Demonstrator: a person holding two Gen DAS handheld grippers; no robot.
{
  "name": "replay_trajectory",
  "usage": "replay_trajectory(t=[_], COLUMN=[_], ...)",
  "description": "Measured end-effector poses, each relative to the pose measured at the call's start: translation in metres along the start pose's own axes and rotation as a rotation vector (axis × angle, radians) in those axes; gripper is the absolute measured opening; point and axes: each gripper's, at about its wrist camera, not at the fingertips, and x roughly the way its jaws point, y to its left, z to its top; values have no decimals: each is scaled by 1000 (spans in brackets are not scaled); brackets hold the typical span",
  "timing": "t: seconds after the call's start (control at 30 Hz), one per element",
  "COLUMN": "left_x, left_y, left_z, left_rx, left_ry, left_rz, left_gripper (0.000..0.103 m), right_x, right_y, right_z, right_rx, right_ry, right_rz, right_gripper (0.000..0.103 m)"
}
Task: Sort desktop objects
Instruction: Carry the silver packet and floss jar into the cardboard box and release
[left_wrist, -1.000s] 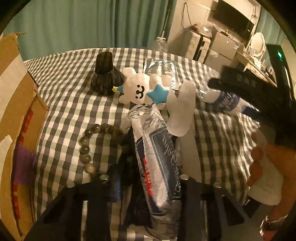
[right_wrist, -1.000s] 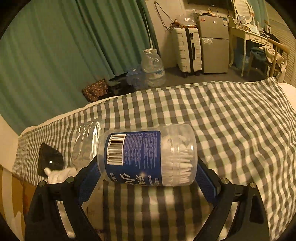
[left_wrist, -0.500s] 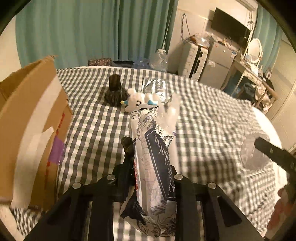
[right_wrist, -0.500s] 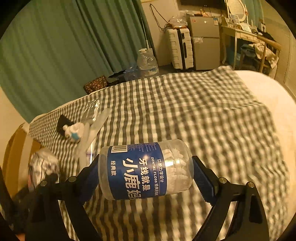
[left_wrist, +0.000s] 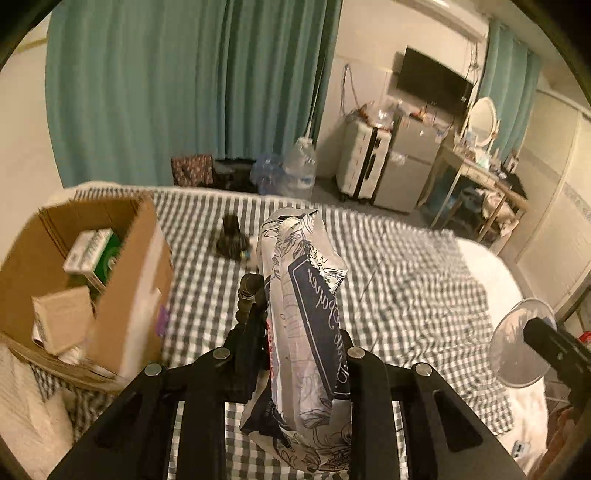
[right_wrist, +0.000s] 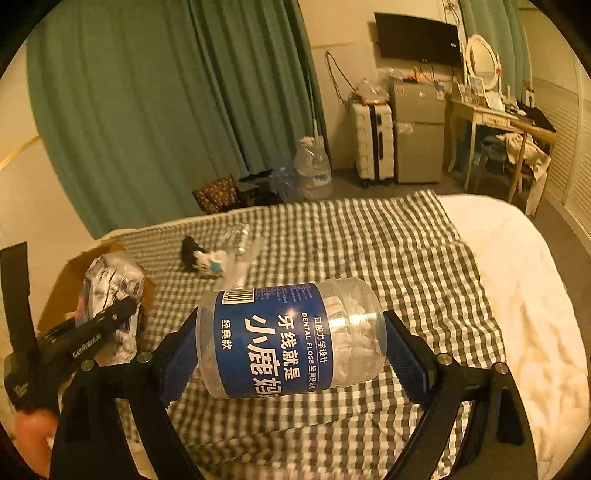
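Note:
My left gripper (left_wrist: 295, 354) is shut on a silver and navy tissue pack (left_wrist: 306, 317), with a dark bead bracelet (left_wrist: 245, 299) caught at its left finger, held high above the checked cloth (left_wrist: 406, 280). The pack also shows in the right wrist view (right_wrist: 110, 288), near the cardboard box (right_wrist: 70, 273). My right gripper (right_wrist: 291, 343) is shut on a clear dental floss jar (right_wrist: 288, 339) with a blue label, held sideways above the cloth. The jar's end shows in the left wrist view (left_wrist: 517, 343). The open cardboard box (left_wrist: 122, 295) stands at the left.
A white plush toy (right_wrist: 212, 264), a black cone-shaped object (left_wrist: 232, 238) and clear plastic packaging (right_wrist: 240, 236) lie on the cloth's far side. The box holds a green carton (left_wrist: 99, 254) and a brown carton (left_wrist: 62, 317). White bedding (right_wrist: 524, 295) lies to the right.
Both grippers have risen well above the cloth with their loads. The left one has moved toward the box, whose inside now shows.

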Motion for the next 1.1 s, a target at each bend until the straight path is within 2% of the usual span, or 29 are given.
replay_trajectory(t=[0.13,0.27,0.37,0.5,0.57,0.67,0.77,0.97,1.0,1.07,1.1], left_x=[-34,-66,-81,-90,-87,-72,-52,-2,3,10,11], left_y=[32,67,105,155,184,222,247,283,289,292,295], left_z=[30,54,67,73,74,72,64,42,38,34,33], left_rx=[-47,6,-33,-44,-81,-136,-148,-215,-225,-235,-245], left_ry=[-37,-94,-104,-108,-95,-67,-38,51,58,68,66], left_rz=[-84,-7,-11,46,52,65,84,50,53,65,68], left_gripper=[26,26,26,26,26,26,26,27,29,51,56], right_x=[-22,-37,-41,-30,-19,7,45,117,126,146,153], right_y=[32,78,121,185,215,258,299,341,340,342,341], right_z=[11,28,40,54,57,56,50,29,23,17,14], right_rx=[-41,-109,-158,-220,-247,-279,-300,-304,-293,-275,-269], right_ry=[-43,-88,-117,-125,-118,-87,-20,111,136,189,208], right_rz=[33,96,152,251,293,358,411,431,432,434,436], right_gripper=[91,91,91,91,91,91,91,91,91,91,91])
